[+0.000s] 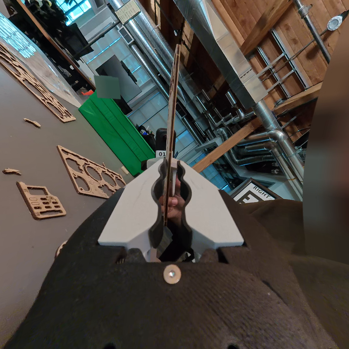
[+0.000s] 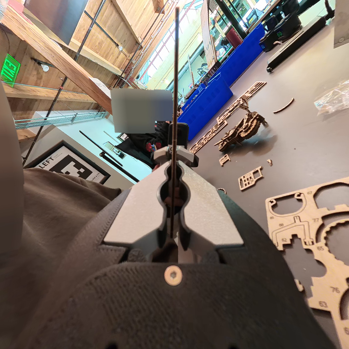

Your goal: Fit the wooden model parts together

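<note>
A: How far along is the build?

B: Partway, I'd judge. At the far right of the desk [image 2: 302,151] stands a half-built wooden model [image 2: 243,128], dark and rounded, leaning on its own. Around it lie punched-out sheets: a big laser-cut sheet [image 2: 294,232] near the right edge with most of its holes empty, a long frame strip [image 2: 226,117] behind the model, and a small grid-cut piece [image 2: 250,177] between them.

A: And the grippers?

B: Both are lifted off the desk, facing each other. The left gripper [image 1: 171,170] has its jaws clenched on a thin plywood sheet [image 1: 172,113], seen edge-on and running up between them. The right gripper [image 2: 174,170] is likewise clamped on a thin sheet [image 2: 176,85], also edge-on. It may be one sheet held from both ends; I cannot tell.

A: So nothing is being joined to the model now?

B: No. The model sits well apart from both grippers. More spent sheets [image 1: 88,175] and loose slivers [image 1: 32,122] lie on the left side. I'd say parts must yet come out of the held sheet before more fitting.
</note>
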`<state>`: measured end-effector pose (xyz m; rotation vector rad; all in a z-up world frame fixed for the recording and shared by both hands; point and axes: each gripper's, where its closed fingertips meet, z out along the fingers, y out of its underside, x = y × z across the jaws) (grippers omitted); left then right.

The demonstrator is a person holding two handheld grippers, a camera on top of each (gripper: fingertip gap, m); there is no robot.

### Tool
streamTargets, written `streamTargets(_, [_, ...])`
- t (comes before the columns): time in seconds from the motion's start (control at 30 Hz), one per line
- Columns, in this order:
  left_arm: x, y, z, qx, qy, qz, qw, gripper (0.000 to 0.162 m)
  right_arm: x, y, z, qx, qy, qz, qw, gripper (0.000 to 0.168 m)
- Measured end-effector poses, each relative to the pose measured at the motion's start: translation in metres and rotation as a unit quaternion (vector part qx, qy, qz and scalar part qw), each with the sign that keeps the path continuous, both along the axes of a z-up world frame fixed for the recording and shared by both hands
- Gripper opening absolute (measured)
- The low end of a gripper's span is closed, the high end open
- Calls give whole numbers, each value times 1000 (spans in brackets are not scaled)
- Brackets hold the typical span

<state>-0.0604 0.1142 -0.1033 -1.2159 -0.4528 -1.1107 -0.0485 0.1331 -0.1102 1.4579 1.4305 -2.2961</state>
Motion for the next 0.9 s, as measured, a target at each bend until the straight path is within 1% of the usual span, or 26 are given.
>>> streamTargets(0.1, [-2, 0, -1, -3, 2, 5, 1000, 7, 0, -1, 0, 9, 3, -2, 1000, 1])
streamTargets(0.17, [-2, 1, -2, -5, 4, 6, 1000, 6, 0, -4, 0, 12, 4, 1, 1000, 0])
streamTargets(0.2, [-2, 1, -2, -6, 6, 6, 1000, 1, 0, -5, 0, 14, 4, 2, 1000, 1])
streamTargets(0.23, [-1, 0, -2, -5, 8, 7, 1000, 0, 0, -6, 0, 16, 5, 2, 1000, 1])
streamTargets(0.37, [-2, 0, -3, -8, 12, 9, 1000, 0, 0, -4, 0, 24, 10, -4, 1000, 1])
streamTargets(0.4, [-4, 0, -3, -8, 8, 13, 1000, 0, 0, -3, 1, 24, 14, -8, 1000, 4])
streamTargets(0.47, [-8, -1, -2, -4, -2, 16, 1000, 0, 0, 3, 5, 17, 22, -16, 999, 12])
streamTargets(0.53, [-10, -2, -2, -4, -5, 21, 1000, 0, -2, 11, 7, 7, 25, -31, 999, 15])
streamTargets(0.73, [-13, -2, -2, -5, -6, 27, 1000, 0, -5, 33, 13, -34, 26, -64, 997, 15])
streamTargets(0.9, [-15, -3, -2, -4, -11, 27, 1000, 0, -5, 34, 13, -44, 24, -65, 997, 13])
